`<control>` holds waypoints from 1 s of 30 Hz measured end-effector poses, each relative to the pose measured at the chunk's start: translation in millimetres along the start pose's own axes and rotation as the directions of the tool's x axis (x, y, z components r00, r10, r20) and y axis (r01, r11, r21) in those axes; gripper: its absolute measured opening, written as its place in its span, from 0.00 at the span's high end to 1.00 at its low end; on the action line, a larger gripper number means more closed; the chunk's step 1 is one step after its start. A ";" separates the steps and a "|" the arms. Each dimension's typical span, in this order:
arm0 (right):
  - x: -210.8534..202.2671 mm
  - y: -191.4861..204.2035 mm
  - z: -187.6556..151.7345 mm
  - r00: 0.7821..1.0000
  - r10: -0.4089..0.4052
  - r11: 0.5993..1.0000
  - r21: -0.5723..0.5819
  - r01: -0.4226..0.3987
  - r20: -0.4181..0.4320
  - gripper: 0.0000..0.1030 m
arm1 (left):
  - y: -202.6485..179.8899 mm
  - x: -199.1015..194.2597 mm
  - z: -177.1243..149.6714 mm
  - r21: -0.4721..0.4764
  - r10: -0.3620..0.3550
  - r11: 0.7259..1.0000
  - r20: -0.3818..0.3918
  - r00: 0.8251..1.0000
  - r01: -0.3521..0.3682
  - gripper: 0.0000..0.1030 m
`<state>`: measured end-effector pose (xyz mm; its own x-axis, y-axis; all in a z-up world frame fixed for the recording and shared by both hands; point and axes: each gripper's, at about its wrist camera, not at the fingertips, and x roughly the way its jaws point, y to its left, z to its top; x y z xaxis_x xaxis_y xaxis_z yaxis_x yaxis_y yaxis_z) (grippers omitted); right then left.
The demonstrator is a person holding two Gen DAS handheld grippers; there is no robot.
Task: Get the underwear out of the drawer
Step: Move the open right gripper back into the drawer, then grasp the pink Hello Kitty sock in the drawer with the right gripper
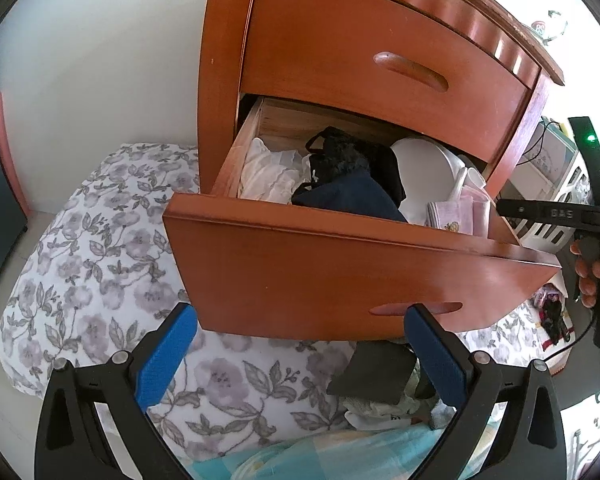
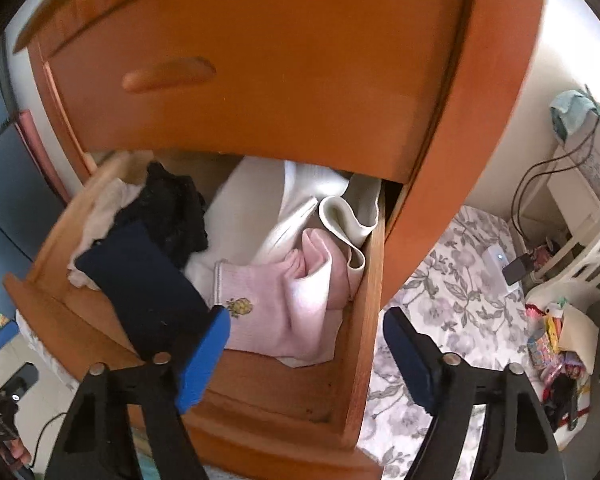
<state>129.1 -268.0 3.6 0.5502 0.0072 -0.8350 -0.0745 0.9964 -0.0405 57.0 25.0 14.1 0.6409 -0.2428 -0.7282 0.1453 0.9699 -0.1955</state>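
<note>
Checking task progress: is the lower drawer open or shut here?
Open. The lower drawer is pulled out from under the shut upper drawer, and the clothes inside, including a pink garment, are exposed.

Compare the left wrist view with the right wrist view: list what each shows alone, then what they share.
Left wrist only: the open left gripper below the drawer front's recessed handle, and a dark folded cloth on the floral bedding.

Right wrist only: the open right gripper and a white plastic laundry basket.

Both: the open wooden drawer, black lace garment and pink embroidered sock.
</note>
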 end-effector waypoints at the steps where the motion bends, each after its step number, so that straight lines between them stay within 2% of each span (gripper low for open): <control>1: 5.5 0.0 2.6 1.000 -0.012 1.000 -0.014 0.011 -0.019 0.29 | 0.3 1.3 0.6 0.000 -0.001 1.000 -0.002 1.000 0.001 0.00; 3: 13.5 -0.1 6.3 0.999 -0.019 0.999 -0.028 0.017 -0.046 0.39 | 1.0 4.5 1.1 0.000 -0.001 1.000 -0.008 1.000 0.001 0.00; 9: 34.4 0.2 16.1 0.992 -0.039 0.998 -0.058 0.032 -0.119 0.55 | 0.7 10.6 2.0 0.004 -0.008 1.000 -0.023 1.000 0.008 0.00; 16: 57.8 -4.6 25.8 0.979 -0.027 0.999 -0.040 0.019 -0.202 0.58 | 1.5 16.4 2.8 0.001 -0.009 1.000 -0.037 0.999 0.009 0.00; 19: 62.8 -3.8 29.6 0.978 -0.024 0.999 -0.044 0.015 -0.209 0.61 | 1.3 17.2 2.8 0.002 -0.007 1.000 -0.042 0.999 0.007 0.00; 21: 65.0 -1.8 29.7 0.977 -0.004 0.999 -0.034 -0.004 -0.214 0.73 | 1.0 17.6 2.7 0.002 -0.007 1.000 -0.045 0.999 0.007 0.00; 24: 62.1 2.3 28.4 0.980 0.024 0.999 -0.026 -0.030 -0.196 0.84 | 1.4 16.6 2.8 0.001 -0.008 1.000 -0.046 0.999 0.008 0.00; 30: 41.5 -0.7 14.7 0.987 0.099 0.995 0.031 -0.096 -0.128 0.88 | 2.6 11.5 3.2 -0.003 -0.006 1.000 -0.043 0.999 0.006 0.00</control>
<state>164.2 -267.1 -23.0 0.4294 0.0952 -0.8981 -0.1015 0.9932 0.0568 67.1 24.8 7.4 0.6073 -0.2491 -0.7544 0.1466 0.9684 -0.2018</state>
